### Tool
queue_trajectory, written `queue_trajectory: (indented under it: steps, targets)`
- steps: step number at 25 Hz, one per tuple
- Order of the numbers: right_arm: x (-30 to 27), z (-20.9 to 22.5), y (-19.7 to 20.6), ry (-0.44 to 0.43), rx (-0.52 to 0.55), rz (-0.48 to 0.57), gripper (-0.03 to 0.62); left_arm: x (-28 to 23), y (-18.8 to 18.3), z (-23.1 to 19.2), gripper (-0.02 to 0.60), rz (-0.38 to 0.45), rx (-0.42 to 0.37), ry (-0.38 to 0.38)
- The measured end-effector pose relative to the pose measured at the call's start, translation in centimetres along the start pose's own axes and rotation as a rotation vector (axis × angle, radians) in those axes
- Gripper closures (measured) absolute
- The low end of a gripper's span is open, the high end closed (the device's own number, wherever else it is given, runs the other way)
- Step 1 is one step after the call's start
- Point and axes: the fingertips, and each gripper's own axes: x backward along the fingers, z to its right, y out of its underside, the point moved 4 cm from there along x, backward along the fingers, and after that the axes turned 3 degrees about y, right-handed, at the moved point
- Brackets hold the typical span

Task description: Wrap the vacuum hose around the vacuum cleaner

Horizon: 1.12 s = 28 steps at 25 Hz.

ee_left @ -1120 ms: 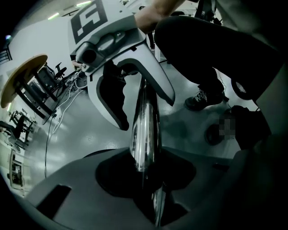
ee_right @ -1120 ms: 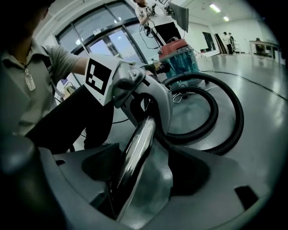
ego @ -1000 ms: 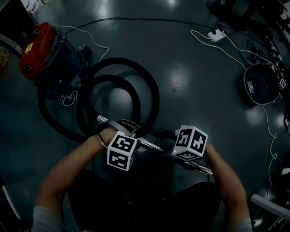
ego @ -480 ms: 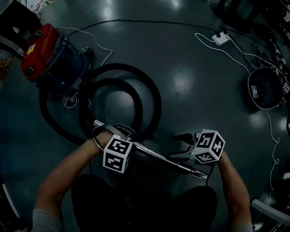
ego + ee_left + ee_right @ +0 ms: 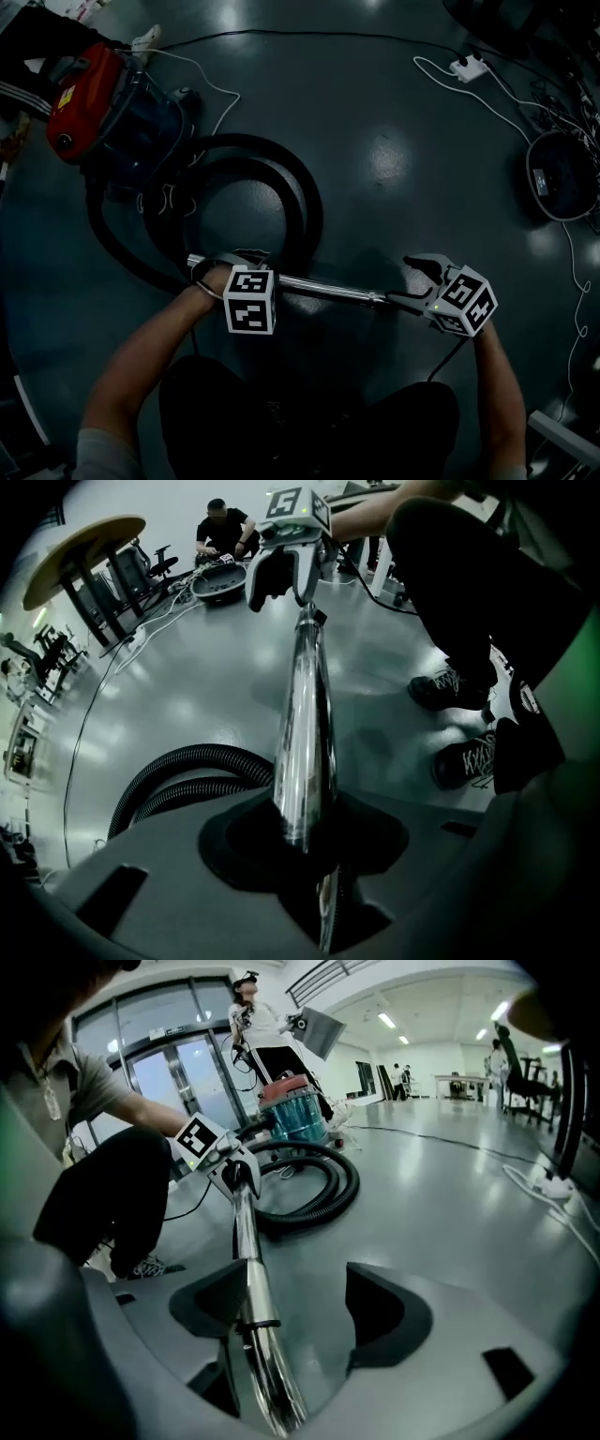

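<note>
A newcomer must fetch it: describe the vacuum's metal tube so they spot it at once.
Start at the red vacuum cleaner and follow its coiled black hose towards the person. The metal tube sits at the hose's near end, in the left gripper; it alone is straight and shiny chrome.

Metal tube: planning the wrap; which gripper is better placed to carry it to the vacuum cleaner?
Likely left: the left gripper grips the metal tube on the vacuum cleaner side; the right gripper stands open.
</note>
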Motion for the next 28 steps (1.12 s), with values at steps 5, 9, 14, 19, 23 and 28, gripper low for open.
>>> queue_trajectory:
  steps: [5,9,14,19,23,28]
  targets:
    - [-0.2,0.6,-1.8,0.108,0.083,0.014,0.347,-1.4,0.6,-0.4,0.433,-0.031,0.056,-0.058]
    - [-0.7,0.4,-3.9,0.129,0.129,0.037,0.416,-2.1,0.7,-0.7,0.433,-0.043,0.095,-0.096]
    - [-2.3,-1.2,-5.0,0.083,0.162,0.014,0.416,-2.5,-0.2,-1.5,0.433,-0.009,0.145,-0.142]
    - [-4.1,-1.7,-4.8,0.058,0.168,-0.011,0.416,-3.1,0.6,-3.8,0.431,0.002,0.208,-0.201]
    - [-5.4,-1.5,-4.0,0.064,0.154,-0.035,0.416,-3.6,1.7,-5.7,0.431,0.009,0.32,-0.228]
    - [-6.5,-2.0,-3.0,0.05,0.145,-0.067,0.416,-3.3,2.5,-7.6,0.431,0.039,0.454,-0.249]
